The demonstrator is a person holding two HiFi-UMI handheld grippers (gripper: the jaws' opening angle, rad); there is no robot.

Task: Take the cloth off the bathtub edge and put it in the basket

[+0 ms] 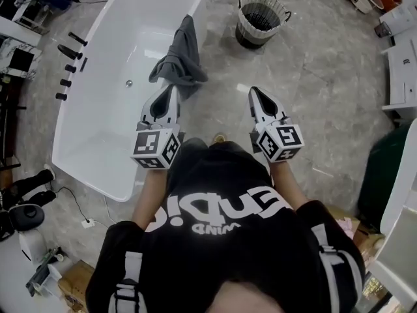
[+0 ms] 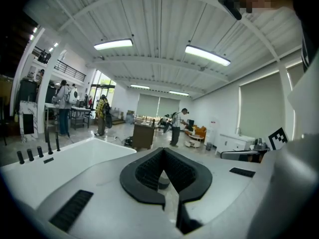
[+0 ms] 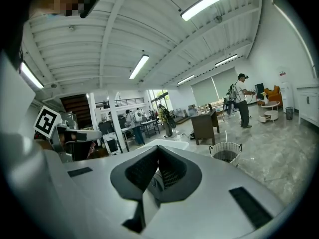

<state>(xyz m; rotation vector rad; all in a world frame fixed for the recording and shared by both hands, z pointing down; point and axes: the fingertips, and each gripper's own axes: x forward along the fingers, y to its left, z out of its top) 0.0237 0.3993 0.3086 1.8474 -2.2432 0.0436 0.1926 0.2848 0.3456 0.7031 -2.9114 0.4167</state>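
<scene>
A dark grey cloth hangs over the right edge of the white bathtub. The wicker basket with a dark lining stands on the floor beyond the tub's far right corner, and it shows again in the right gripper view as the basket. My left gripper is shut and empty, its tip just below the cloth's lower end. My right gripper is also shut and empty, held over the floor to the right of the tub. In their own views, the left gripper and the right gripper have pads that meet.
Black taps line the tub's left rim. White cabinets stand at the right and a dark green bin at the lower right. Cables and equipment lie on the floor left of the tub. People stand far across the hall.
</scene>
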